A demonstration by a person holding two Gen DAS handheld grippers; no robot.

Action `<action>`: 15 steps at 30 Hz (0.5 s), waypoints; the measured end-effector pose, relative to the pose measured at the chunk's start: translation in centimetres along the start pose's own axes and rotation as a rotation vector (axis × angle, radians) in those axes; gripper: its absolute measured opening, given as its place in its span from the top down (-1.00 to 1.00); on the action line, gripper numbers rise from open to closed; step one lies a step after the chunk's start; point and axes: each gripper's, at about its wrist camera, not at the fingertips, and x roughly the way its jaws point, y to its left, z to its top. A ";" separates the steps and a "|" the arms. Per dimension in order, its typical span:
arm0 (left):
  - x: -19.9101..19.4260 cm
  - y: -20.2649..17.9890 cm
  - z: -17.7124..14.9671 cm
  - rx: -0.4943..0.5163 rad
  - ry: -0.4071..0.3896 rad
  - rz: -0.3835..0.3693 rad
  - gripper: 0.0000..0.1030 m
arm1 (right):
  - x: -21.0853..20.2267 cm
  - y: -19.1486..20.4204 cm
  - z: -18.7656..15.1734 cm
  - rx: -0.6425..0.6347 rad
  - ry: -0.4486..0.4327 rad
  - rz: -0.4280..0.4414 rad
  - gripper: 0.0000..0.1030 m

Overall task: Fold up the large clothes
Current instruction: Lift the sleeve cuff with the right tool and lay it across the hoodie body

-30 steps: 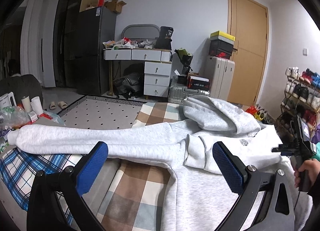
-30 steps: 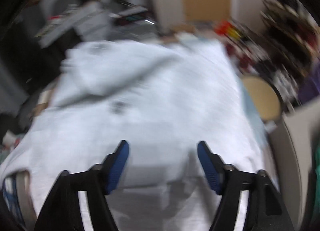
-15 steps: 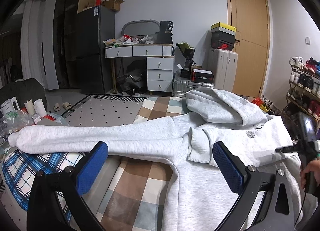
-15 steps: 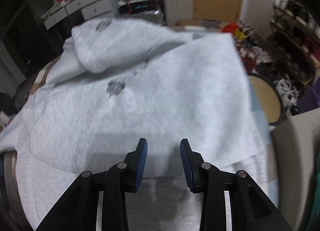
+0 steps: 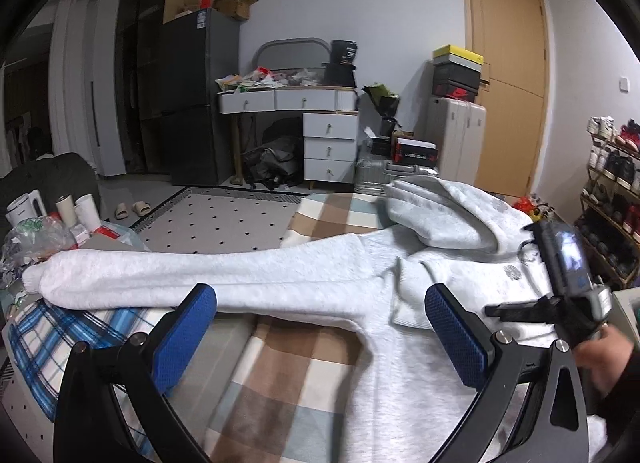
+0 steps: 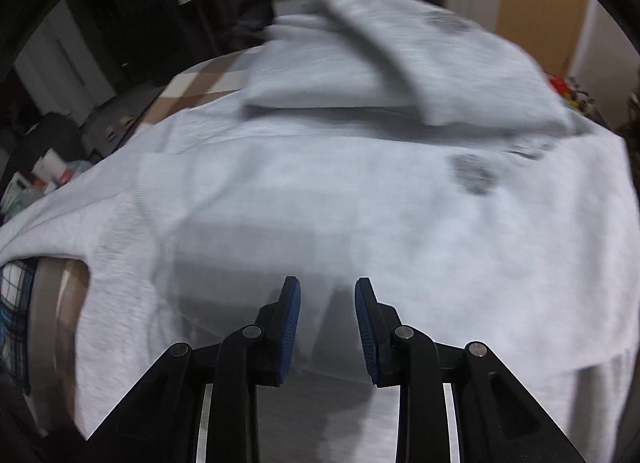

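Grey fleece hooded sweatshirt (image 5: 400, 343) lies spread flat on a brown, cream and pale-blue checked blanket (image 5: 288, 383), directly ahead of both tools. Left gripper (image 5: 320, 327): blue textured pads (image 5: 184, 335) spread wide, nothing between them, held above the cloth. One long sleeve (image 5: 192, 279) of the sweatshirt runs out ahead of it and to its left, its cuff end over a blue-and-white plaid cloth (image 5: 52, 339); the hood (image 5: 436, 211) is folded down onto the body, ahead and to the right. A second, folded sleeve cuff (image 5: 408, 299) lies on the chest just ahead of the right pad. Right gripper (image 6: 327, 323): pads (image 6: 290, 323) drawn close with a narrow gap left; no cloth visible between them, tips low over the sweatshirt body (image 6: 360, 203). This view is motion-blurred. Seen from the left camera, the right gripper (image 5: 520, 309) sits at far right over the chest, held by a hand (image 5: 604, 359). Beyond the garment: white drawer desk (image 5: 304, 119), dark tall cabinet (image 5: 192, 103), wooden door (image 5: 508, 83).
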 end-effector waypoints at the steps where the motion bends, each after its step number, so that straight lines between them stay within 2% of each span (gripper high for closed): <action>1: 0.0 0.8 0.2 -0.026 -0.007 0.013 -0.98 | 0.9 0.7 0.0 0.002 0.019 0.024 0.46; 2: 0.0 1.4 0.4 -0.052 -0.007 0.015 -0.98 | 2.3 1.6 0.0 -0.006 0.062 0.018 0.48; 3: 0.2 1.9 0.5 -0.071 -0.003 0.010 -0.98 | 2.2 2.4 0.3 -0.046 0.021 -0.031 0.50; 4: 0.4 2.6 0.6 -0.101 0.006 0.004 -0.98 | 2.7 3.6 0.5 -0.096 0.052 -0.055 0.71; 5: 0.4 2.7 0.5 -0.106 0.009 0.004 -0.98 | 2.8 4.1 0.8 -0.115 0.059 -0.051 0.83; 6: 0.6 2.7 0.6 -0.098 0.011 0.007 -0.98 | 2.4 4.6 1.2 -0.118 0.035 -0.046 0.85; 8: 0.7 2.3 0.7 -0.075 -0.001 0.020 -0.98 | 1.2 5.2 2.5 -0.104 -0.046 -0.027 0.77; 10: 0.7 2.0 0.7 -0.067 -0.012 0.021 -0.98 | 1.2 5.4 3.6 -0.064 -0.077 -0.008 0.76; 12: 0.8 1.9 0.5 -0.064 -0.005 0.015 -0.98 | 2.9 6.2 4.2 -0.034 -0.039 0.037 0.76; 14: 1.0 2.0 0.5 -0.057 -0.001 0.016 -0.98 | 5.8 6.6 3.4 -0.032 0.052 0.038 0.75; 15: 1.1 2.0 0.5 -0.052 0.001 0.021 -0.98 | 6.6 6.8 3.1 -0.042 0.046 0.022 0.76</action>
